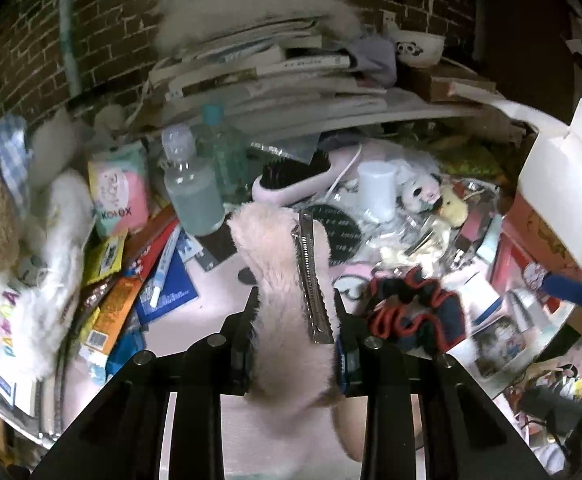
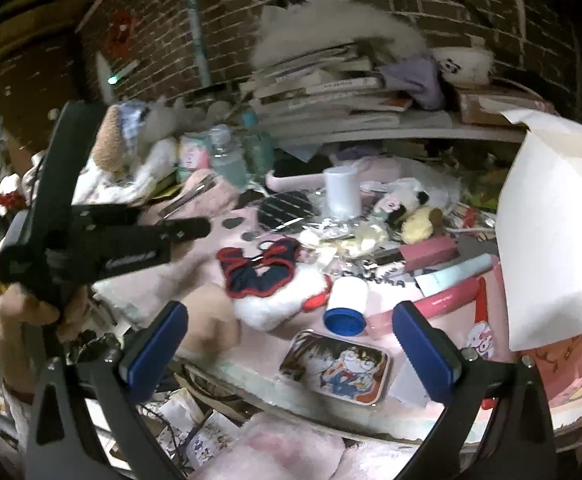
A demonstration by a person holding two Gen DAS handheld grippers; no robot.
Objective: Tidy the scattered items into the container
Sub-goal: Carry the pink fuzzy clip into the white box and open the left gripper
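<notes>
My left gripper [image 1: 295, 320] is shut on a pink fluffy hair clip [image 1: 275, 248] with a silver metal clasp [image 1: 311, 280], held above the cluttered pink table. The clip also shows in the right wrist view [image 2: 207, 196], with the left gripper body [image 2: 103, 248] at the left. My right gripper [image 2: 291, 340] is open and empty above the table's front edge. Under it lie a navy and red scrunchie [image 2: 259, 268], a white jar with a blue lid [image 2: 347, 304] on its side and a cartoon tin [image 2: 339, 368]. The pink container box [image 2: 571, 360] with a white paper flap [image 2: 551, 232] stands at the right.
A stack of books [image 1: 271, 76] and a panda bowl [image 1: 415, 48] stand at the back by the brick wall. Clear bottles [image 1: 191, 188], a hairbrush [image 1: 291, 184], a white cylinder [image 2: 341, 192], plush toys [image 2: 407, 208] and packets [image 1: 119, 196] crowd the table. The scrunchie also shows beside my left gripper [image 1: 415, 312].
</notes>
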